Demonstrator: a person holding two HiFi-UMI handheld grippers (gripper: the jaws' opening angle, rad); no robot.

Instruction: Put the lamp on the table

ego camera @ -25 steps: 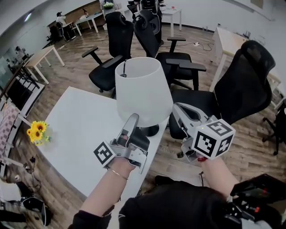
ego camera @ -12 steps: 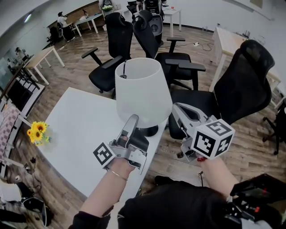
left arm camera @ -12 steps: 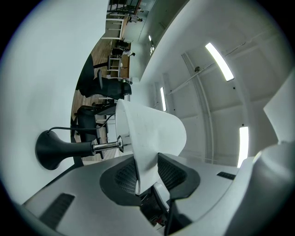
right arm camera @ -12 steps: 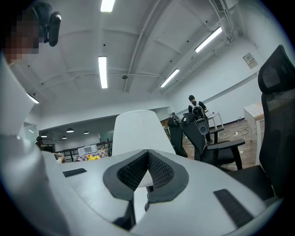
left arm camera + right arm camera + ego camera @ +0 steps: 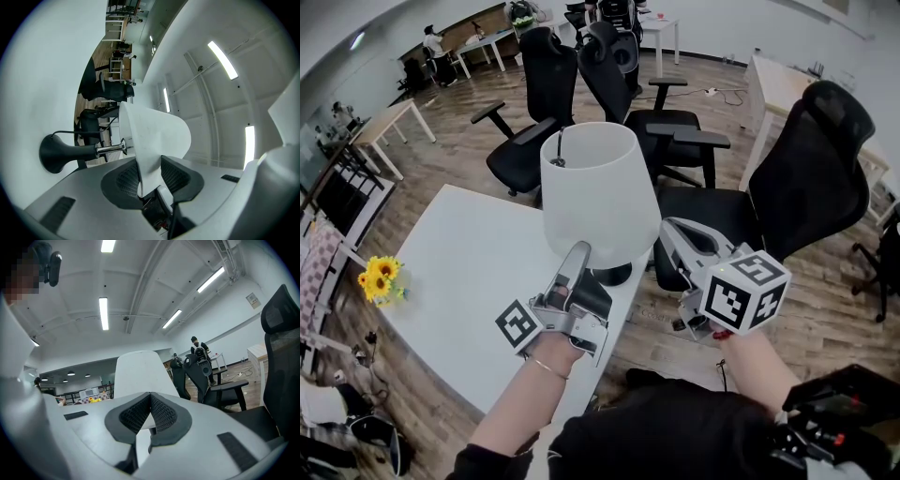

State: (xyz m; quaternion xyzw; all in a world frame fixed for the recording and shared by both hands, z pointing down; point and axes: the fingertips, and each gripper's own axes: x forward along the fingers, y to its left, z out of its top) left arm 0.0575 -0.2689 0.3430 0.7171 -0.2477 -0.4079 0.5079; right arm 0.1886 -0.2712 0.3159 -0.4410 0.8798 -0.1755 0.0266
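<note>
Lamp (image 5: 600,202) upright near the table (image 5: 459,272) edge – light, top-heavy, thin shade (image 5: 157,136) easily dented (stem or base (image 5: 614,274) grips safer); left gripper (image 5: 577,253) just opening, shade rim loose between its jaws; right gripper (image 5: 668,227) closed, empty

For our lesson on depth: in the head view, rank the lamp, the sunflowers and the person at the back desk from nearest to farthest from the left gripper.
1. Lamp: at the left gripper, whose fingers, just opening, straddle its rim.
2. Sunflowers: well off to the left.
3. Person: far back, upper left.
</note>
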